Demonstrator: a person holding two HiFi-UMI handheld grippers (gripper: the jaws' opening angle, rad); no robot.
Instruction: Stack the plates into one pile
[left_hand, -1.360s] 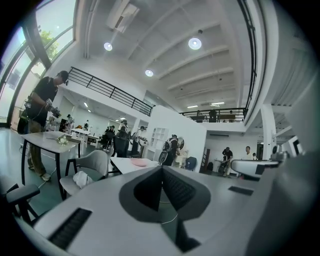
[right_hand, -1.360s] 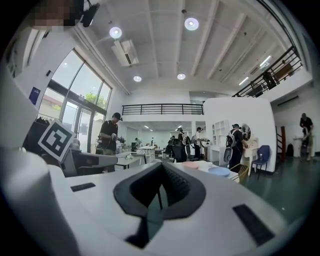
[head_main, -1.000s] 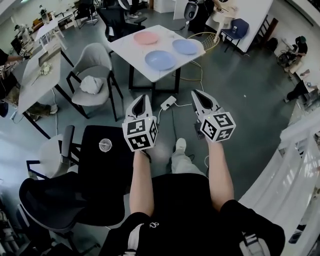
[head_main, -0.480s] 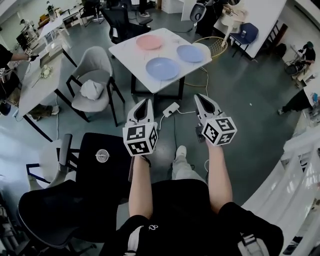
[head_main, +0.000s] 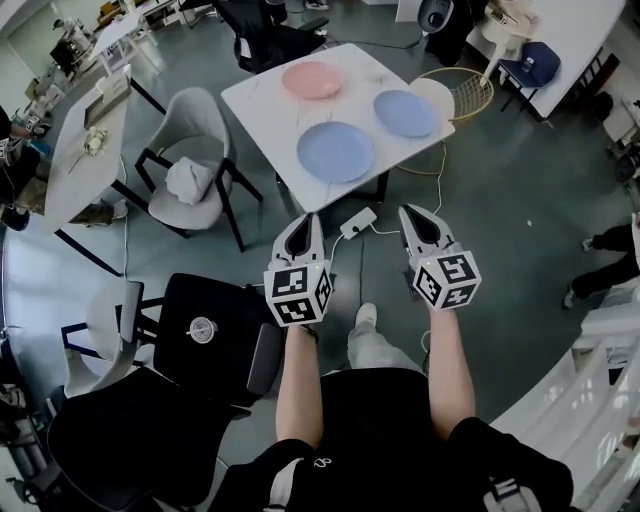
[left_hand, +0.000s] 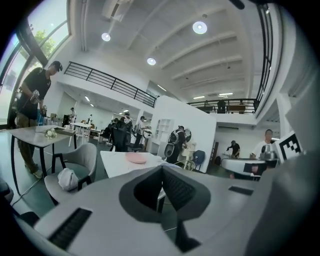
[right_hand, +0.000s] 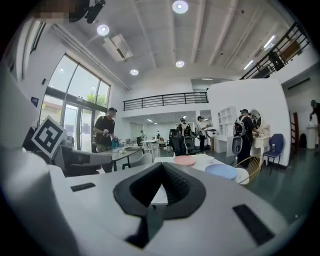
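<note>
White table (head_main: 265, 112) bears three plates (head_main: 335, 151), grey floor (head_main: 500, 220) around

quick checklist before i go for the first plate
1. Three plates on the table, none stacked: pink plate, big blue plate, small blue plate: ok.
2. Left gripper empty: ok.
3. Right gripper empty: ok.
4. Jaws open to take a rim: not ok, both are shut.
5. Plates in reach: not ok, both grippers are short of the table, over the floor.
6. Way to the table clear: not ok, a power strip lies on the floor just before it.
</note>
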